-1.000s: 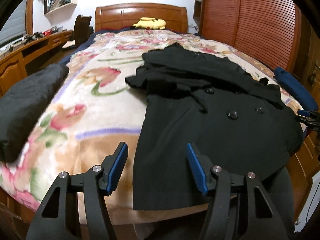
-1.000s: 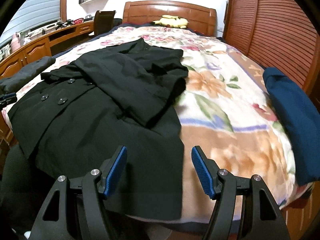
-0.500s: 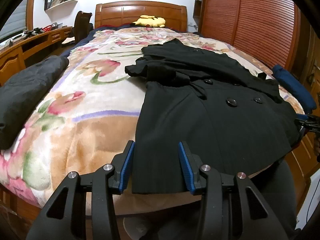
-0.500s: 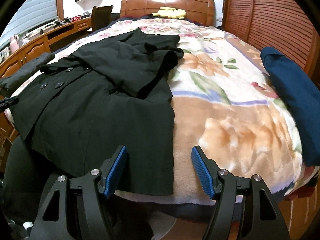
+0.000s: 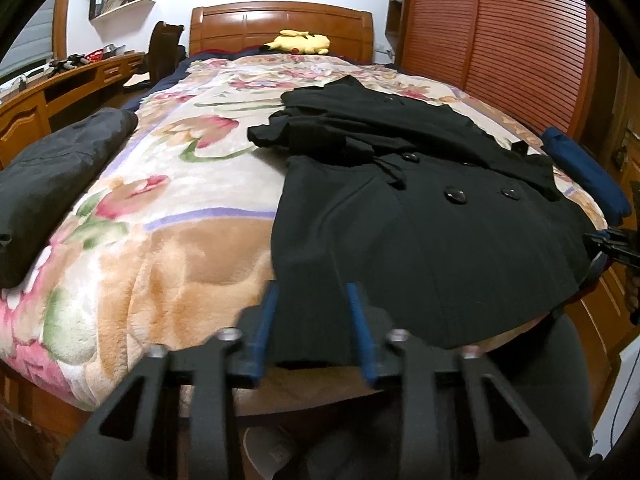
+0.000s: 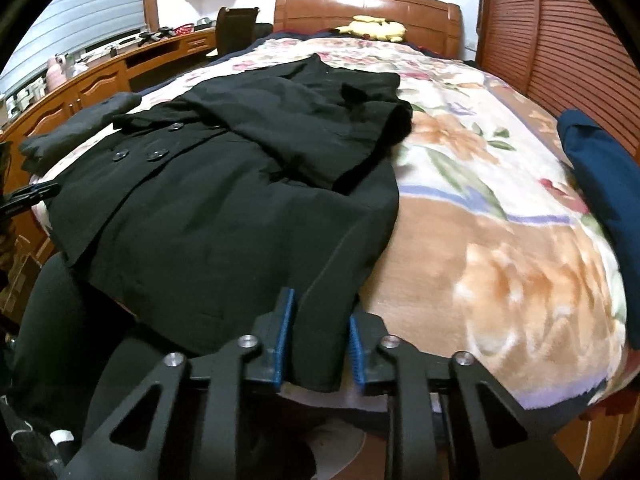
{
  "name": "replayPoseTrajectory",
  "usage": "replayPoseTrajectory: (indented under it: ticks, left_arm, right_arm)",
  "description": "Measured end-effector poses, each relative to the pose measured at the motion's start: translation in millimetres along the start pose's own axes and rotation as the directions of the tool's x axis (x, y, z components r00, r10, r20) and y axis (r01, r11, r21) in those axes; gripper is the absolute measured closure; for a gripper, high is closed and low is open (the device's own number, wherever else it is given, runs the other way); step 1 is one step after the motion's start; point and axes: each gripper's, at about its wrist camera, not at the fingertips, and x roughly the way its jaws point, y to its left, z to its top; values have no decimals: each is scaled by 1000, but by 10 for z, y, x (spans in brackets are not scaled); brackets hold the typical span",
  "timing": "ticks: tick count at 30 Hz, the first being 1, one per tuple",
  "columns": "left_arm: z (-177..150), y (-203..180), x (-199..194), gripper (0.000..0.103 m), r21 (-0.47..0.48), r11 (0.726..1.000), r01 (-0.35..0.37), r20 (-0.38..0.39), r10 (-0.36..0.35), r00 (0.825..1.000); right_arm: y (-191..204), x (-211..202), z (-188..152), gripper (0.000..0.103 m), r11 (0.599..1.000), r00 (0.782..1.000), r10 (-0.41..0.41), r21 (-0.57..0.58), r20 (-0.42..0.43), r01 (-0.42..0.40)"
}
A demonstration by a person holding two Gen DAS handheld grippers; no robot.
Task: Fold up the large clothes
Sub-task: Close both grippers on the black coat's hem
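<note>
My left gripper (image 5: 312, 322) and right gripper (image 6: 320, 342) each have jaws half closed around a hem corner of the black coat (image 5: 420, 216). The coat lies lengthwise on the bed (image 5: 168, 240), collar toward the headboard (image 5: 280, 28).

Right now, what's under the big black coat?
The black coat lies on the floral blanket, which shows all around it. Whatever else lies beneath the coat is covered.

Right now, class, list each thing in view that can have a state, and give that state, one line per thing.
Black double-breasted coat: spread flat on the bed, buttoned, sleeves folded across the chest, hem at the bed's edge.
Left gripper: partly closed, straddling the hem's corner.
Right gripper: partly closed, straddling the other corner.
Navy garment: folded.
Dark grey garment: folded.
</note>
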Motion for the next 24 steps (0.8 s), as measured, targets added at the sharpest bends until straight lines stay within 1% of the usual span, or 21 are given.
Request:
replayPoseTrajectory:
  ticks: [1, 4, 7, 11, 16, 19, 20, 24]
  left_arm:
    - [10, -11, -17, 87, 1, 1000, 12, 1, -12, 1000]
    - [47, -77, -97, 95, 30, 999, 11, 16, -11, 1000]
    - [101, -139, -192, 96, 47, 999, 3, 44, -5, 999]
    - [145, -138, -244, 96, 40, 999, 6, 64, -9, 998]
    - [116, -96, -165, 96, 26, 1000, 14, 38, -15, 999]
    - [115, -124, -200, 97, 38, 999, 19, 49, -20, 999]
    - [128, -149, -236, 98, 46, 999, 13, 58, -15, 998]
    - [278, -227, -520, 98, 50, 998, 23, 154, -30, 988]
  right_arm:
    - [12, -2, 4, 84, 1000, 1000, -5, -3, 5, 5]
    - [40, -25, 15, 88, 1000, 1000, -12, -10, 25, 12]
    - [39, -87, 34, 90, 1000, 998, -19, -2, 66, 19]
    - [11, -217, 59, 90, 1000, 993, -19, 13, 119, 17]
    - [21, -273, 38, 90, 1000, 990, -28, 10, 137, 27]
    - [37, -296, 27, 91, 1000, 988, -25, 12, 152, 24]
    - [38, -308, 32, 91, 1000, 987, -22, 15, 159, 20]
    - [54, -414, 98, 92, 1000, 978, -28, 15, 209, 25]
